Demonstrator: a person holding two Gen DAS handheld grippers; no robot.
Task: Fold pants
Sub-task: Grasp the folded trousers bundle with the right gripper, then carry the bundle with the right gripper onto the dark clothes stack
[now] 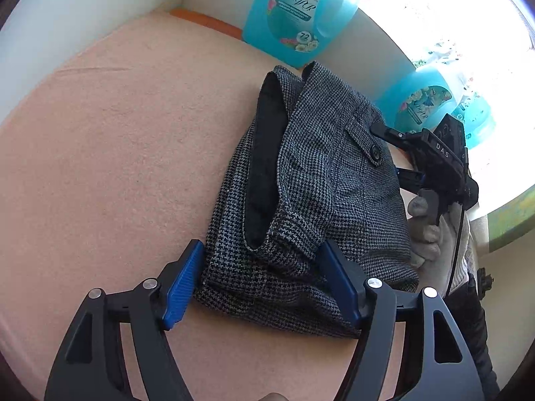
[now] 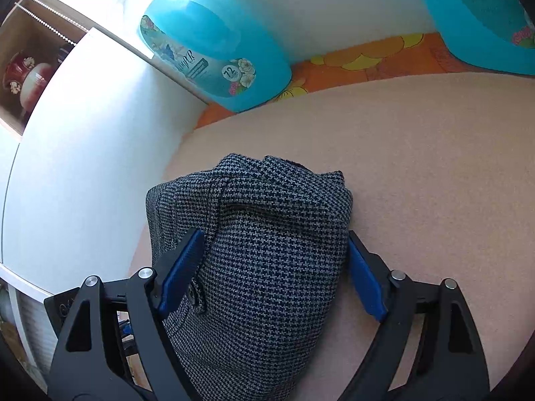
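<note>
The pants point(image 1: 317, 200) are a grey houndstooth bundle, folded small, lying on a pink cloth-covered surface point(image 1: 117, 167). A black lining shows in the open waistband, and a buttoned pocket flap faces up. My left gripper point(image 1: 264, 267) is open, its blue pads on either side of the bundle's near end. In the right wrist view the pants point(image 2: 267, 250) fill the space between the open jaws of my right gripper point(image 2: 274, 254). The right gripper also shows in the left wrist view point(image 1: 431, 160) at the bundle's far right side, held by a gloved hand.
Blue detergent bottles point(image 1: 297, 13) point(image 1: 421, 103) stand along the back wall; one also shows in the right wrist view point(image 2: 217, 56). An orange flowered cloth point(image 2: 351, 67) lies under them. A white panel point(image 2: 83, 150) and a shelf with a vase point(image 2: 23, 77) are at the left.
</note>
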